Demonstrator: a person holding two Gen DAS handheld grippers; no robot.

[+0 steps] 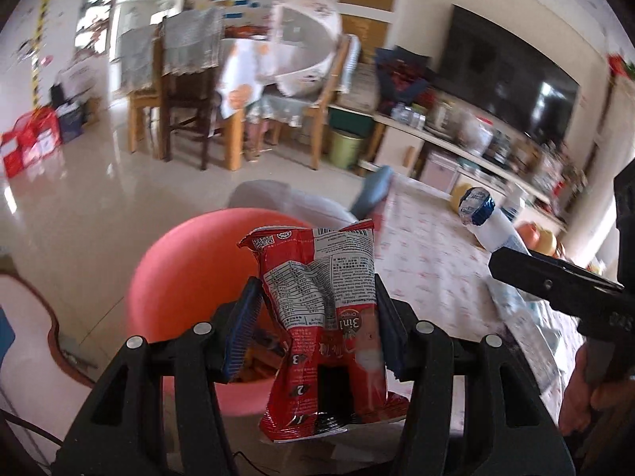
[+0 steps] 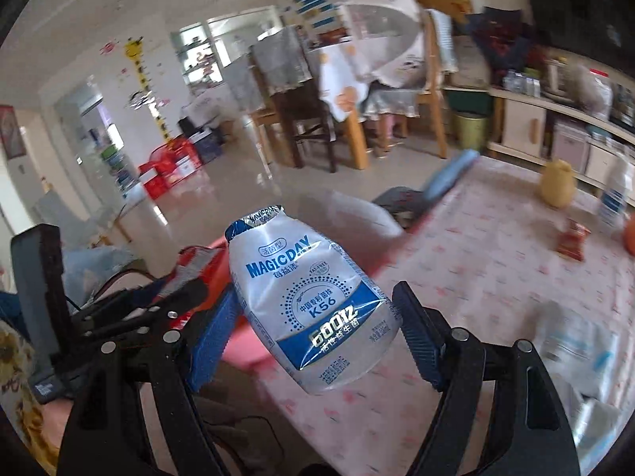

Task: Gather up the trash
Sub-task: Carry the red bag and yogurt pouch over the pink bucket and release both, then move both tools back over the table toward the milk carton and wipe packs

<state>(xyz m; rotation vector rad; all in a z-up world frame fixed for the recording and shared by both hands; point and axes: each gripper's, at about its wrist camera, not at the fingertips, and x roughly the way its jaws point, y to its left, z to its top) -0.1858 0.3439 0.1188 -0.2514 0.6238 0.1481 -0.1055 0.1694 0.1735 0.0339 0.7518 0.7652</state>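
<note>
My left gripper (image 1: 317, 309) is shut on a crumpled red and white snack packet (image 1: 325, 317) and holds it above a pink bin (image 1: 178, 277). My right gripper (image 2: 317, 317) is shut on a white and blue Magicday drink bottle (image 2: 309, 301), held tilted over the table edge. The bottle also shows in the left wrist view (image 1: 488, 222), with the right gripper's finger (image 1: 555, 281) across it. The pink bin shows in the right wrist view (image 2: 242, 341) behind the bottle, beside the left gripper (image 2: 158, 305).
The table has a pink patterned cloth (image 2: 496, 261). On it lie a small red wrapper (image 2: 571, 242), a clear plastic bag (image 2: 575, 349), a yellow jar (image 2: 557, 184) and a blue object (image 2: 448, 176). Wooden chairs (image 1: 186, 91), a green bin (image 1: 345, 146) and a TV shelf (image 1: 496, 158) stand beyond.
</note>
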